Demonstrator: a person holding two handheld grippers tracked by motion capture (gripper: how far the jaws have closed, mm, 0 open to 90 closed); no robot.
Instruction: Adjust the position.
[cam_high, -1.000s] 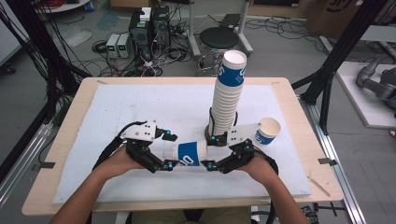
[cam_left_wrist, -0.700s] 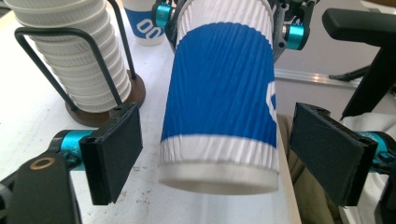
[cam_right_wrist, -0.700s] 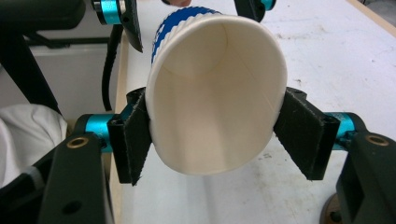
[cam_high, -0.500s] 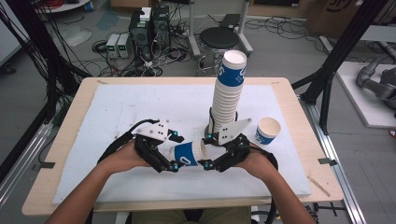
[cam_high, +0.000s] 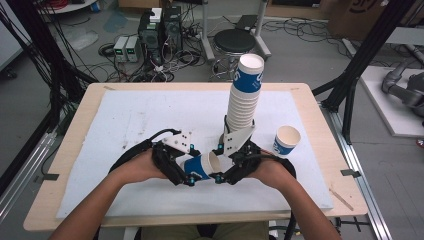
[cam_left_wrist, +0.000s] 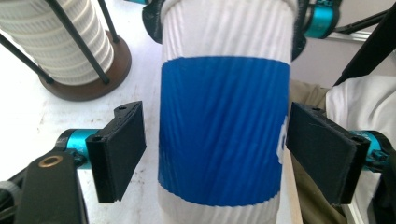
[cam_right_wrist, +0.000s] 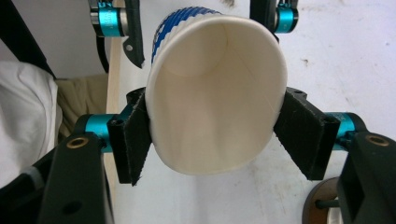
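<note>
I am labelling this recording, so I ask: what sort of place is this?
Probably a robotics lab or workshop: computers with tangled cables on the floor, black metal frames around the table.

A tall stack of white ribbed paper cups (cam_high: 243, 102), topped by one with a blue band, stands on a round brown base (cam_left_wrist: 95, 70) between thin black rods. Well to its right sits a single upright blue-and-white paper cup (cam_high: 287, 139). Both rest on a white sheet (cam_high: 140, 117) covering the pale wooden table (cam_high: 75, 125). Beyond the table stand a black round stool (cam_high: 235, 41) and what seem to be grey electronics boxes (cam_high: 125, 48) among cables.
</note>
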